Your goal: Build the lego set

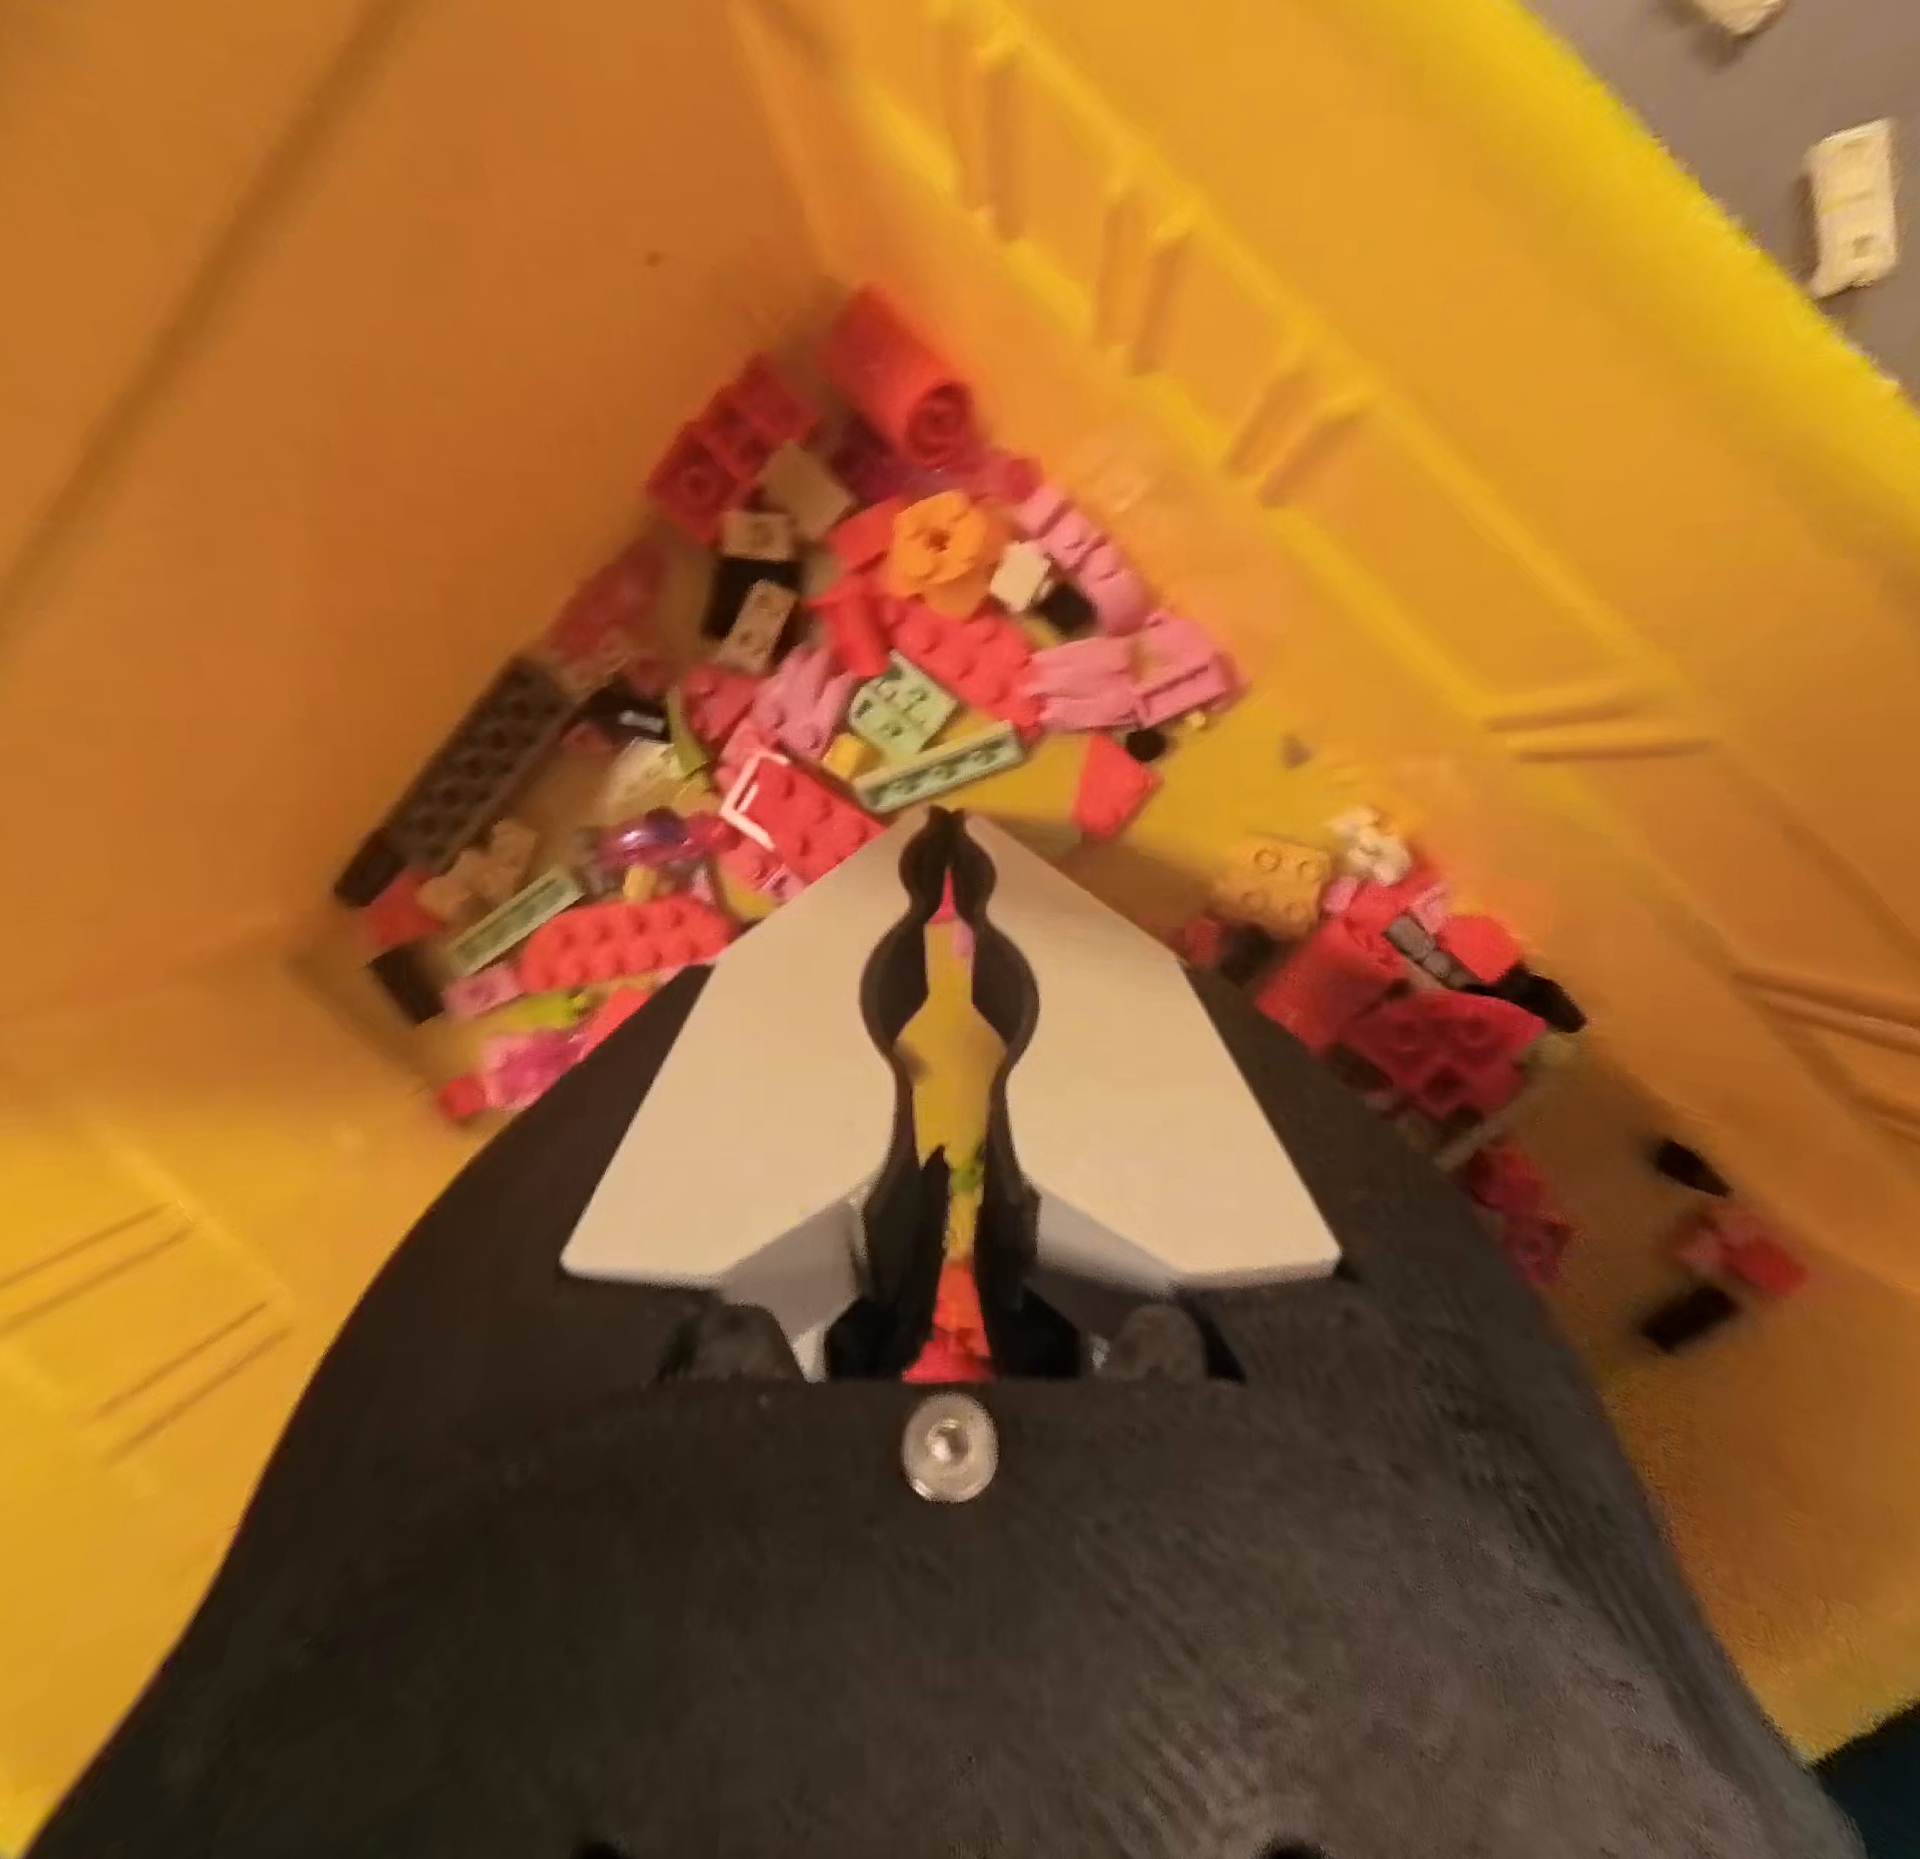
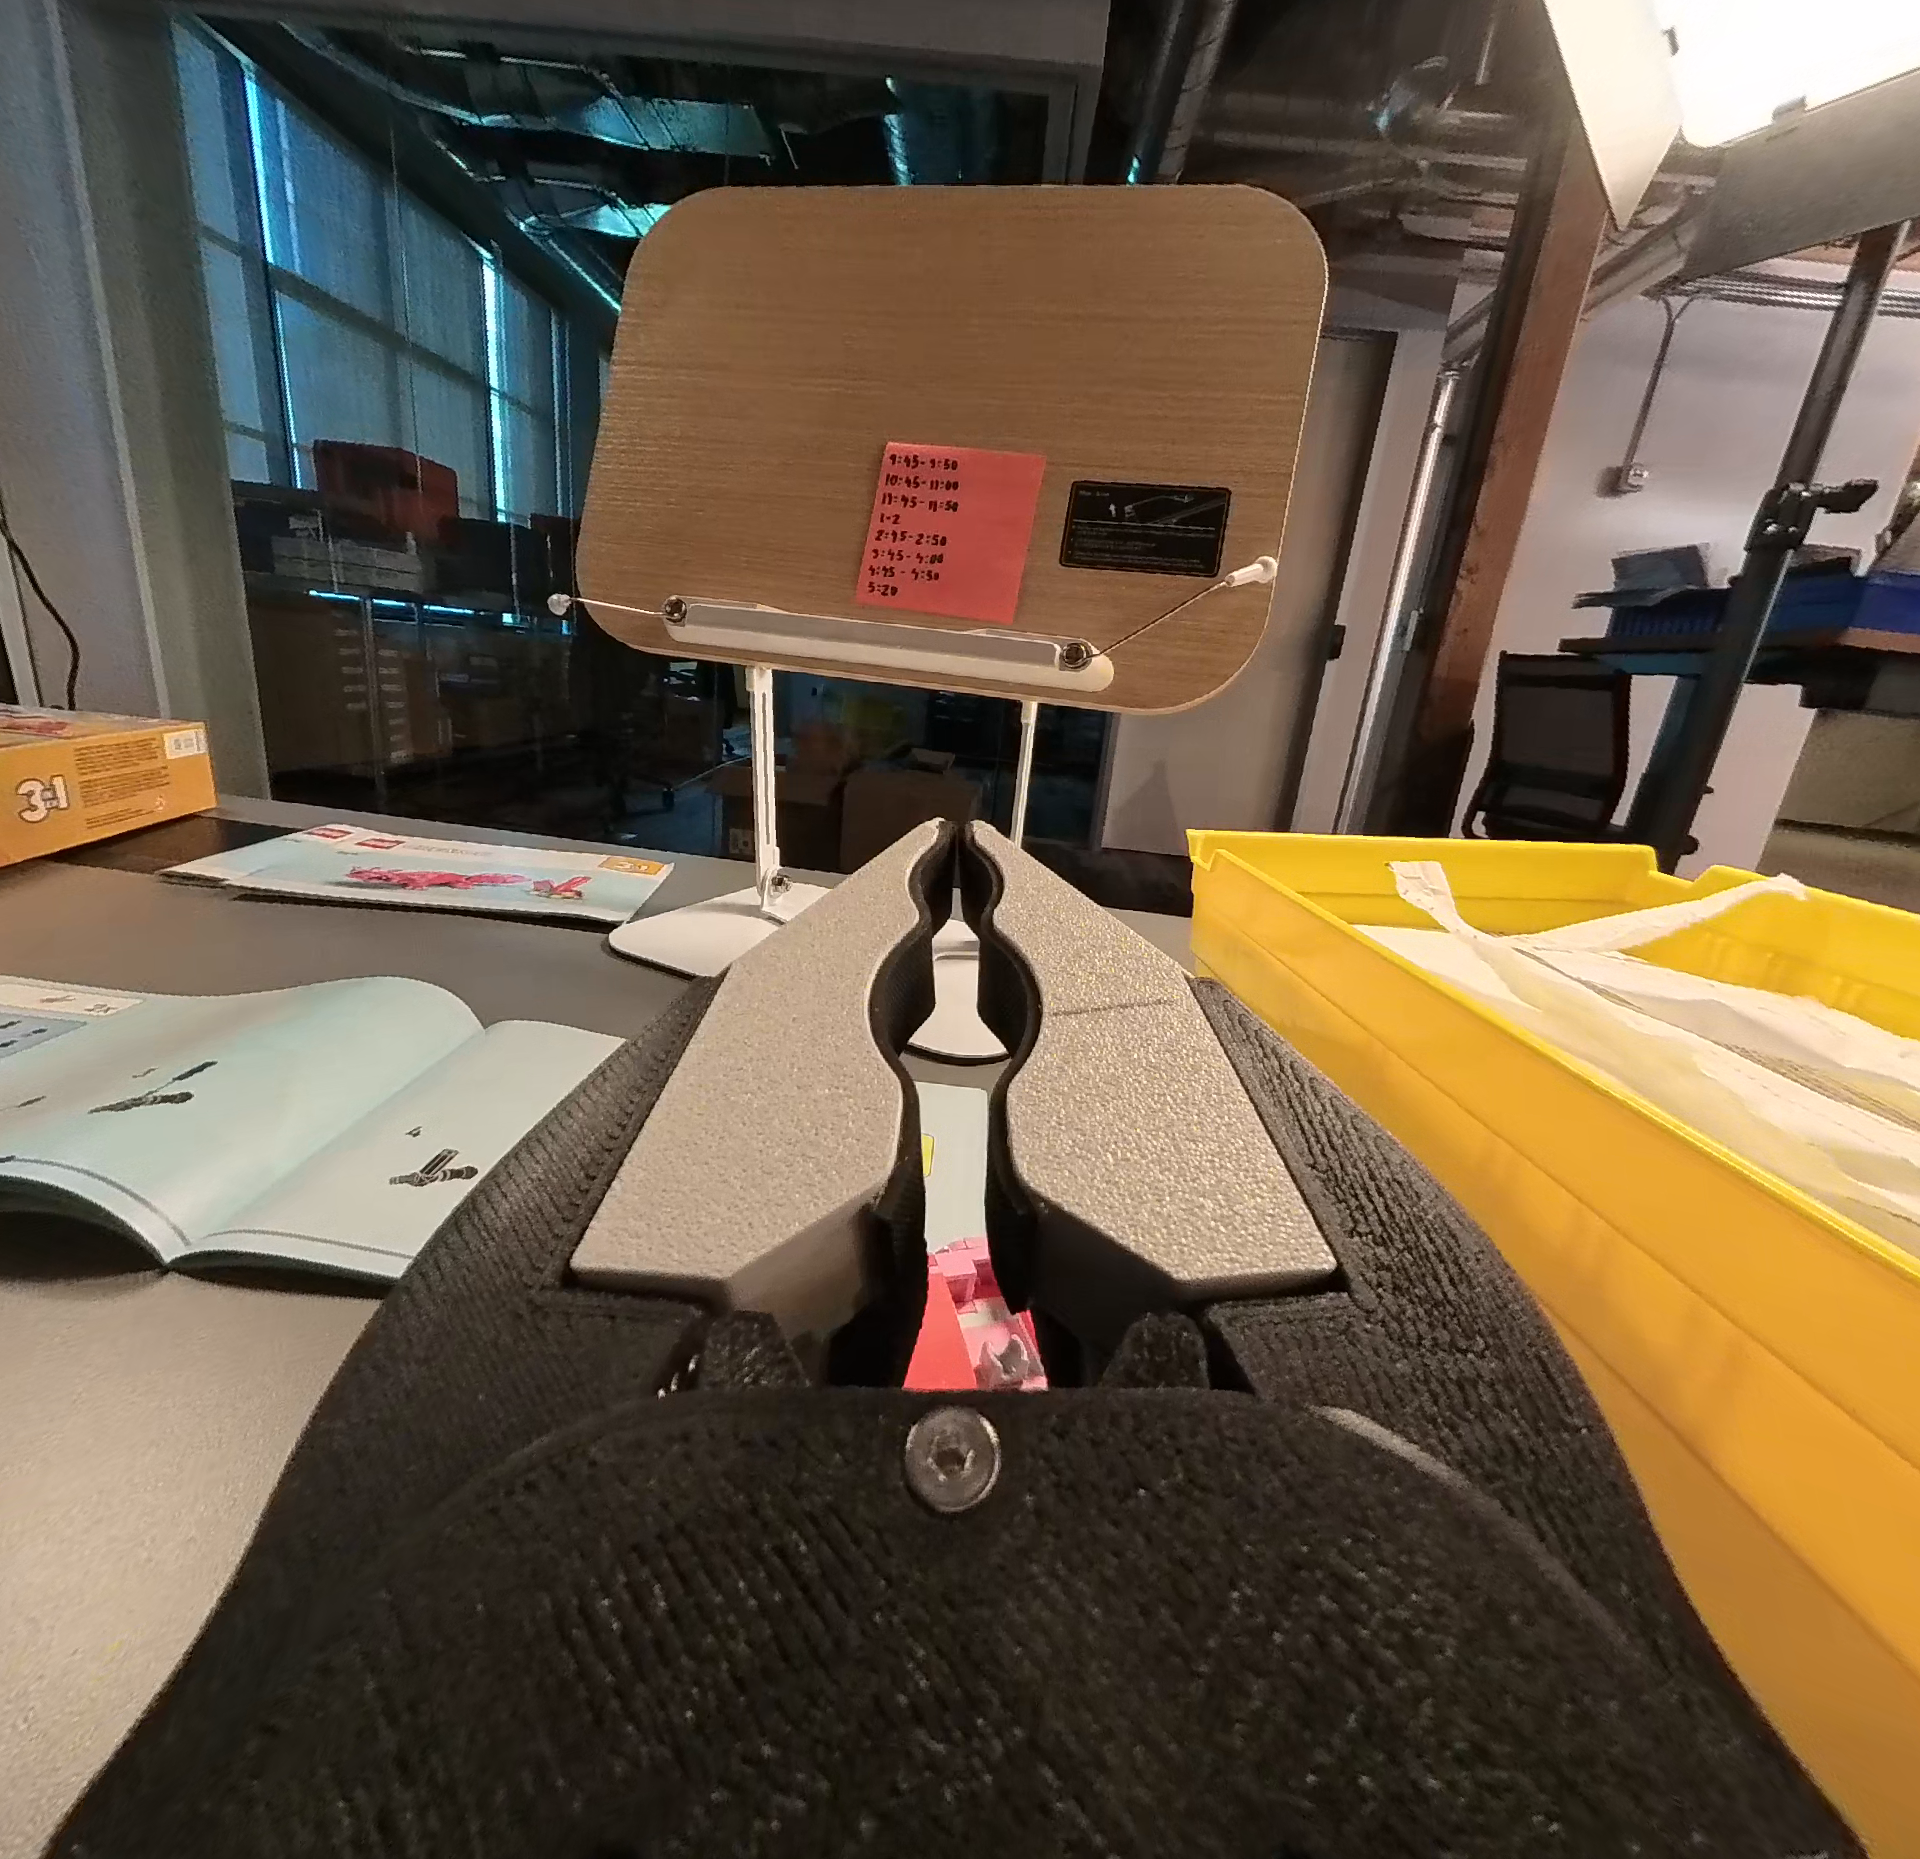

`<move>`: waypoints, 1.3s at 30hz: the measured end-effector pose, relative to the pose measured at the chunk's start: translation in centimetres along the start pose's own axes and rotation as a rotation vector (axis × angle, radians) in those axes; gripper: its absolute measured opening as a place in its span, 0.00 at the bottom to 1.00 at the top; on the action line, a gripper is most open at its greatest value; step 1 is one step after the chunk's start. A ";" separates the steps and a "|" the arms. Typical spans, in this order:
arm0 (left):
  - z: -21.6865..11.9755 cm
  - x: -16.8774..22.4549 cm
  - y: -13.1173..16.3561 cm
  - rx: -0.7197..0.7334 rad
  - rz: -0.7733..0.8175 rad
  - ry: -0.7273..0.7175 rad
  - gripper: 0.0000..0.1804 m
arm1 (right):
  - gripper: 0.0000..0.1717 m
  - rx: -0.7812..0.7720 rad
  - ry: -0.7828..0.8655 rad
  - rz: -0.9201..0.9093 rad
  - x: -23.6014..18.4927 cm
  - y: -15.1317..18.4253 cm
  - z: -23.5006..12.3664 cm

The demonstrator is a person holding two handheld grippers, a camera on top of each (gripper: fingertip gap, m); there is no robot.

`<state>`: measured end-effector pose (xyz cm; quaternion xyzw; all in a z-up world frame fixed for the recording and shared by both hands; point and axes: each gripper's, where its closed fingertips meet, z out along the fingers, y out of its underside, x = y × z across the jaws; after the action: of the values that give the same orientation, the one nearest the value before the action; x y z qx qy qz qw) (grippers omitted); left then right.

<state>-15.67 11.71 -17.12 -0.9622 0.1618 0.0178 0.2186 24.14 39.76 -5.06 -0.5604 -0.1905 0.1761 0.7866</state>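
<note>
Left gripper (image 1: 948,822) sits inside a deep yellow plastic bin (image 1: 416,303), tips pressed together and pinching nothing I can see; view is motion-blurred. Tips hover just over a red studded toy brick (image 1: 805,822) at their 10 o'clock, a mint-green studded strip (image 1: 940,770) at 12. Loose pile of red, pink and orange toy bricks (image 1: 914,583) fills the bin corner beyond; a smaller heap (image 1: 1392,968) at 3 o'clock.

Right gripper (image 2: 954,830) is over the grey tabletop (image 2: 156,1446), tips closed on air. Wooden book stand with a pink sticky note (image 2: 951,438) at 12 o'clock. Open pale-blue instruction booklet (image 2: 281,1113) at 9, shallow yellow tray of crumpled white bags (image 2: 1455,1082) at 3, pink brick model (image 2: 977,1321) under the fingers.
</note>
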 end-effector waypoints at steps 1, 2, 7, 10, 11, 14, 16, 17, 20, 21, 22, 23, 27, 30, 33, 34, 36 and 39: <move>-0.3 -0.1 0.0 0.013 -0.023 0.007 0.00 | 0.00 0.000 0.000 0.000 0.0 0.0 0.0; -0.6 0.3 -0.3 0.045 -0.046 0.045 0.00 | 0.00 0.000 -0.001 0.001 0.0 0.0 0.0; -2.0 4.3 -1.9 0.162 -0.097 0.332 0.00 | 0.00 0.000 -0.002 0.000 0.0 0.0 0.0; -0.7 5.5 -1.1 0.092 -0.072 0.362 0.00 | 0.00 0.000 -0.002 0.000 0.0 0.0 0.0; -0.2 5.5 -0.8 0.074 -0.060 0.348 0.00 | 0.00 0.000 -0.001 0.001 0.0 0.0 0.0; 0.4 5.6 -1.0 0.077 -0.072 0.340 0.02 | 0.00 0.001 0.000 0.003 0.0 0.0 0.0; 0.5 5.4 -1.4 0.092 -0.078 0.337 0.06 | 0.00 0.002 0.000 0.003 0.0 0.0 0.0; 0.5 5.5 -1.5 0.094 -0.063 0.338 0.07 | 0.00 0.001 -0.001 0.003 0.0 0.0 0.0; 0.7 5.1 -1.5 0.096 0.000 0.288 0.07 | 0.00 0.000 -0.006 0.001 -0.1 0.0 0.0; 0.8 5.0 -1.6 0.097 0.023 0.269 0.07 | 0.00 -0.001 -0.008 0.000 -0.1 0.0 0.0; 0.8 4.9 -1.6 0.098 0.041 0.250 0.07 | 0.00 -0.001 -0.010 0.001 -0.2 0.0 0.1; 0.9 4.8 -1.7 0.100 0.056 0.234 0.07 | 0.00 -0.001 -0.011 0.002 -0.2 0.0 0.1; 1.1 4.6 -1.9 0.110 0.075 0.214 0.08 | 0.00 0.001 -0.012 0.012 -0.1 0.0 0.1; 1.3 4.1 -2.1 0.120 0.065 0.176 0.01 | 0.00 0.004 -0.011 0.018 0.0 0.0 0.0; 1.1 3.9 -1.6 0.116 0.089 0.162 0.00 | 0.00 0.005 -0.009 0.021 0.0 0.0 0.0; 0.9 3.7 -1.3 0.113 0.099 0.155 0.00 | 0.00 0.006 -0.009 0.023 0.0 0.0 0.0; 0.6 3.5 -0.7 0.115 0.107 0.146 0.00 | 0.00 0.006 -0.010 0.026 0.0 0.0 0.0; 0.0 3.6 -0.3 0.160 0.085 0.155 0.00 | 0.00 0.006 -0.012 0.027 0.0 0.0 0.1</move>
<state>-12.14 10.87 -17.38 -0.9324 0.2198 -0.0606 0.2804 24.13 39.81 -5.04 -0.5596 -0.1872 0.1908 0.7844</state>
